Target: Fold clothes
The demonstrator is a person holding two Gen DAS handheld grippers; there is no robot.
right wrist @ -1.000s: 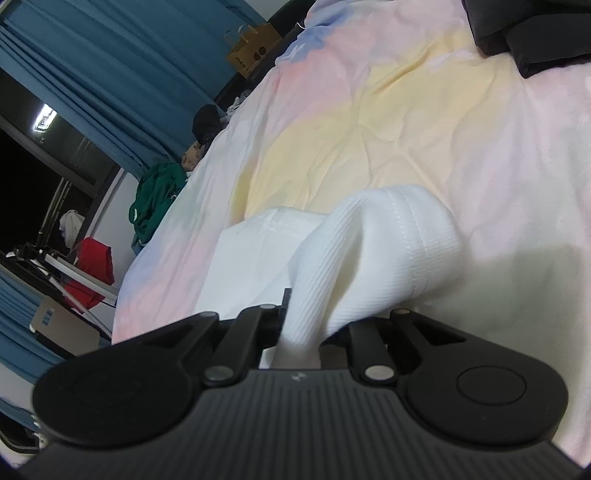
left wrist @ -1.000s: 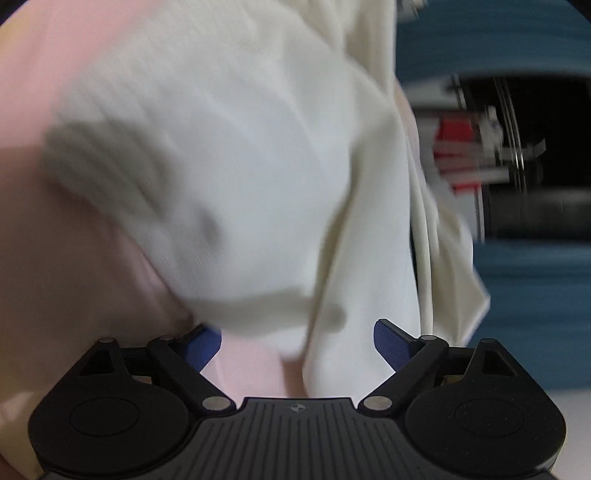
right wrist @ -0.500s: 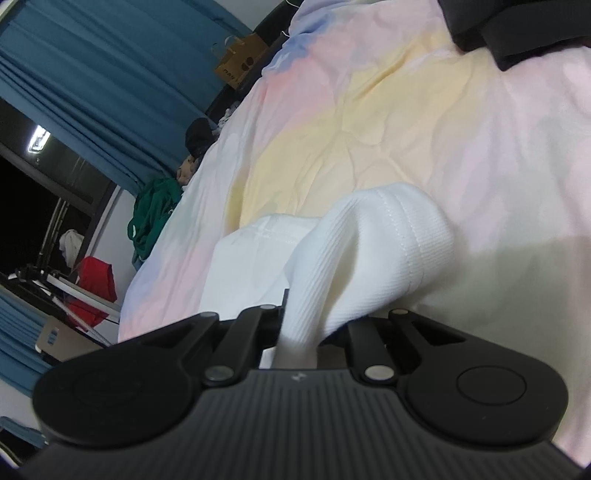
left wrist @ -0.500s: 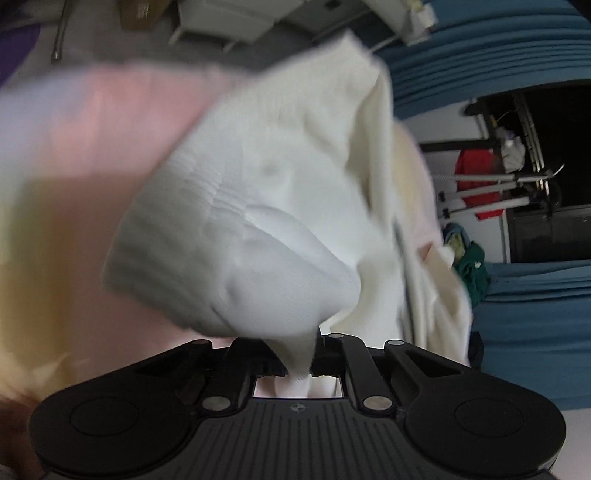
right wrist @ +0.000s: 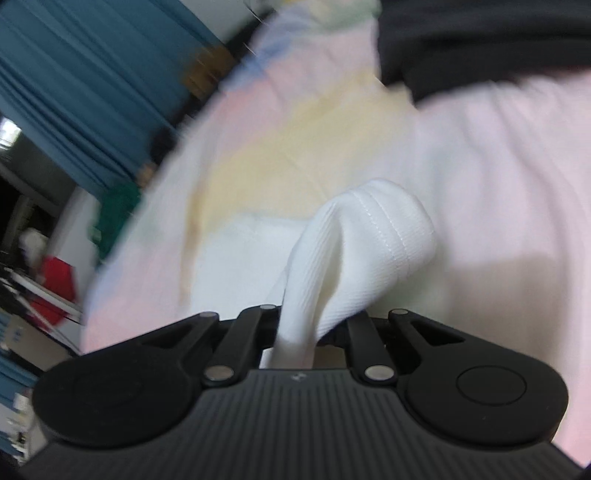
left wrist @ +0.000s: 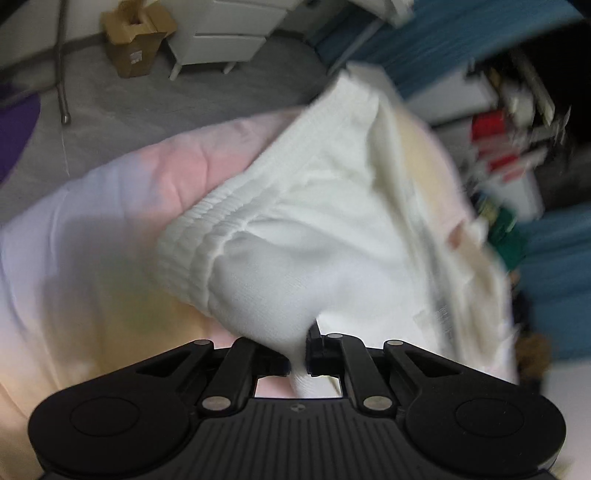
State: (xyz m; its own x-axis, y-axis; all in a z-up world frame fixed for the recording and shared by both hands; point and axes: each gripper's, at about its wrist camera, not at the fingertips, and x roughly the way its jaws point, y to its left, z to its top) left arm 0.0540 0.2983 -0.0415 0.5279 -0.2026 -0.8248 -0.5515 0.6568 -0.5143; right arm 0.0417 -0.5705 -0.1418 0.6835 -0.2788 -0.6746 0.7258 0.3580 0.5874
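A white garment (left wrist: 303,236) with a ribbed hem hangs lifted above a pastel bedspread (left wrist: 122,206). My left gripper (left wrist: 298,360) is shut on a fold of its cloth near the hem. In the right wrist view, another ribbed white end of the garment (right wrist: 369,243) bulges out in front of my right gripper (right wrist: 297,332), which is shut on it. The rest of the white cloth (right wrist: 243,258) lies on the bedspread (right wrist: 498,177) beyond. Both views are blurred by motion.
Dark clothing (right wrist: 472,40) lies on the bed at the top right. Off the bed are a cardboard box (left wrist: 133,40), a white drawer unit (left wrist: 225,33), blue curtains (right wrist: 74,85), a green garment (right wrist: 114,218) and a red item (right wrist: 55,291).
The left gripper's jaws went from open around the cloth to shut on it, then lifted it, bringing floor and furniture into view. The right gripper kept its grip and shifted sideways.
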